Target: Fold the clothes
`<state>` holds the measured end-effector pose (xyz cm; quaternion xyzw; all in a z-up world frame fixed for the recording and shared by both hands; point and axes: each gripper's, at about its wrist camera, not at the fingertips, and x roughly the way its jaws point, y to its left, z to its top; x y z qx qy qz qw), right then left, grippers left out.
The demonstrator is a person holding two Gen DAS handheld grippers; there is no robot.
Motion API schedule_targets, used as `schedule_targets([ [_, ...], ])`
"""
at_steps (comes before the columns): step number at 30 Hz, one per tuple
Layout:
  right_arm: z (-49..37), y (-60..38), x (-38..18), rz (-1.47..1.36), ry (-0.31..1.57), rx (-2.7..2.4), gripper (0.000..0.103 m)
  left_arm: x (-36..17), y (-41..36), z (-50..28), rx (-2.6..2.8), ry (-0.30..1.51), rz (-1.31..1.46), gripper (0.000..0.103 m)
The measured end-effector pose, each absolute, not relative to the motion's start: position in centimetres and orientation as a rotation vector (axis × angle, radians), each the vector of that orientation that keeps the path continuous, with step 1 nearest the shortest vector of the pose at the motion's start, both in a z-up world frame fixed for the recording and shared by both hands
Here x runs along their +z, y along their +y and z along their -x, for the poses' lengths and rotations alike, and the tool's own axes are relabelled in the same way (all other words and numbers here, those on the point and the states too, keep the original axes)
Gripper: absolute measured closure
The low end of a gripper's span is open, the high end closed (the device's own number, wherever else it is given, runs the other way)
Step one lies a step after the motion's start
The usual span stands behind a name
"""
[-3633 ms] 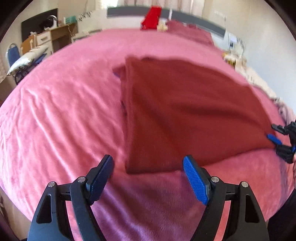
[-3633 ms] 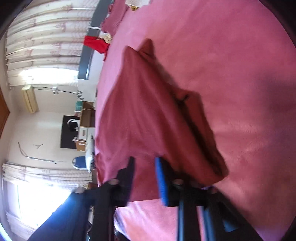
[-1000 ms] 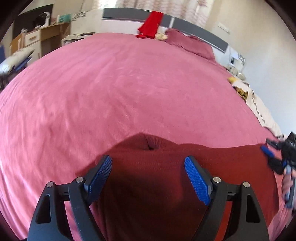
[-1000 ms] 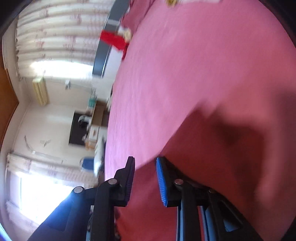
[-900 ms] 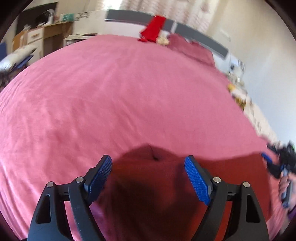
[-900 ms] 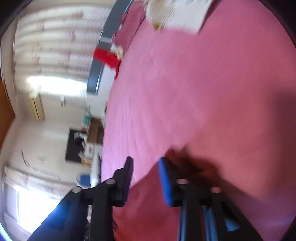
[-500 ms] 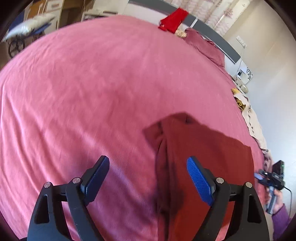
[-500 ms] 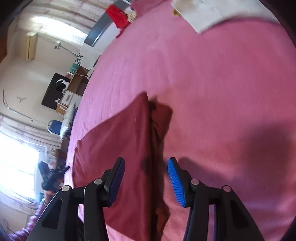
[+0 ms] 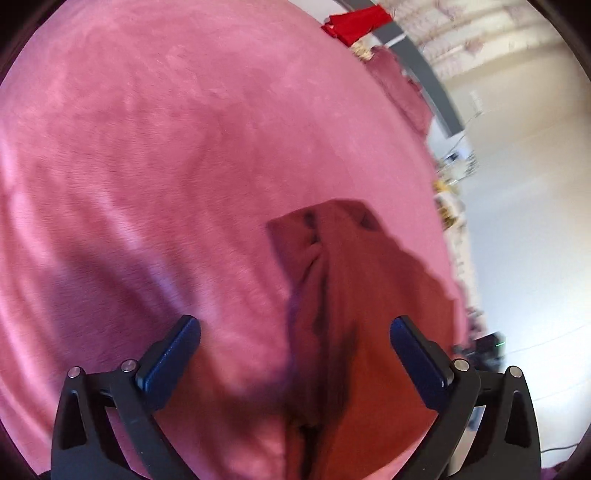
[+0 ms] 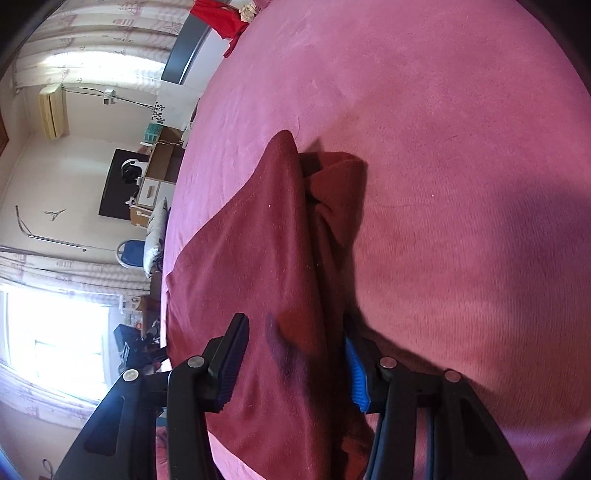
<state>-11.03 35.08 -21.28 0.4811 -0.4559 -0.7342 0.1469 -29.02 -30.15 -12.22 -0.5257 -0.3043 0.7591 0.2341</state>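
A dark red cloth point(image 9: 369, 314) lies folded on a pink bed point(image 9: 166, 147), near the bed's edge on the side toward the pale wall. One long fold runs down its middle, and at the far end the layers bunch up into a small rumpled peak with a flap lying beside it.

The left gripper point(image 9: 295, 343) hovers over the near part of the cloth with its jaws opening, very wide apart. The fold of the cloth passes through the gap between the two blue pads, but neither pad presses on it; the left one stands over bare bed and the right one over the flat part of the cloth.

In the right wrist view the same cloth point(image 10: 258, 258) runs up from the bottom of the frame, its ridge leading to the bunched end. The right gripper point(image 10: 295, 365) has its jaws partly apart, astride that ridge. Cloth fills the space between the pads, and the right pad is partly hidden behind the raised fold, yet no pinch shows

A bright red cloth point(image 9: 354, 24) hangs over the headboard point(image 9: 424, 70) at the far end of the bed
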Motion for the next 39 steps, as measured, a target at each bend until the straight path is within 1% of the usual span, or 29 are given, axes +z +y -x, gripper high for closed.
schedule_targets([
  [2, 11.3, 35.2, -21.5, -1.378, -1.319, -2.088, 0.054, -12.4, -30.2, 29.2, 2.048, -0.886, 1.431, 0.0],
  [5, 13.0, 33.6, -21.1, -1.37, -1.269, -2.076, 0.052, -12.3, -29.5, 29.3, 1.98, -0.906, 1.386, 0.0],
  [7, 13.2, 33.3, -21.2, -1.372, -1.23, -2.067, 0.053, -12.2, -28.4, 29.2, 1.914, -0.888, 1.361, 0.0],
  [11, 13.3, 33.3, -21.3, -1.357, -1.219, -2.037, 0.053, -12.6, -26.5, 29.4, 1.876, -0.809, 1.389, 0.0],
  [14, 13.6, 33.1, -21.5, -1.342, -1.251, -2.011, 0.053, -13.0, -26.5, 29.6, 1.874, -0.837, 1.385, 0.0],
  [17, 13.5, 33.0, -21.7, -1.307, -1.26, -2.001, 0.054, -13.0, -27.0, 29.7, 1.849, -0.901, 1.371, 0.0],
  [20, 13.3, 33.1, -21.7, -1.264, -1.266, -1.987, 0.055, -13.0, -27.0, 29.7, 1.854, -0.919, 1.339, 0.0],
  [26, 13.7, 32.9, -22.4, -1.186, -1.322, -1.938, 0.062, -12.8, -27.0, 29.7, 1.871, -0.943, 1.313, 0.0],
  [29, 14.5, 32.6, -22.8, -1.208, -1.333, -1.927, 0.068, -12.5, -26.3, 29.9, 1.906, -0.906, 1.357, 0.0],
  [30, 14.7, 32.5, -22.9, -1.218, -1.338, -1.918, 0.071, -12.4, -25.8, 30.0, 1.92, -0.882, 1.374, 0.0],
  [33, 14.9, 32.4, -23.2, -1.278, -1.333, -1.935, 0.088, -12.2, -24.8, 30.0, 1.949, -0.826, 1.393, 0.0],
  [34, 14.8, 32.4, -23.2, -1.286, -1.336, -1.942, 0.088, -12.2, -24.5, 29.9, 1.952, -0.824, 1.389, 0.0],
  [36, 14.6, 32.3, -23.1, -1.291, -1.34, -1.958, 0.088, -12.2, -24.0, 29.7, 1.97, -0.796, 1.387, 0.006],
  [37, 14.5, 32.2, -23.0, -1.298, -1.349, -1.967, 0.088, -12.2, -23.9, 29.5, 1.99, -0.759, 1.395, 0.014],
  [38, 14.4, 32.2, -23.0, -1.303, -1.356, -1.974, 0.088, -12.3, -23.7, 29.4, 2.013, -0.729, 1.409, 0.036],
  [39, 14.4, 32.2, -22.9, -1.305, -1.358, -1.979, 0.088, -12.5, -23.8, 29.4, 2.052, -0.705, 1.442, 0.053],
])
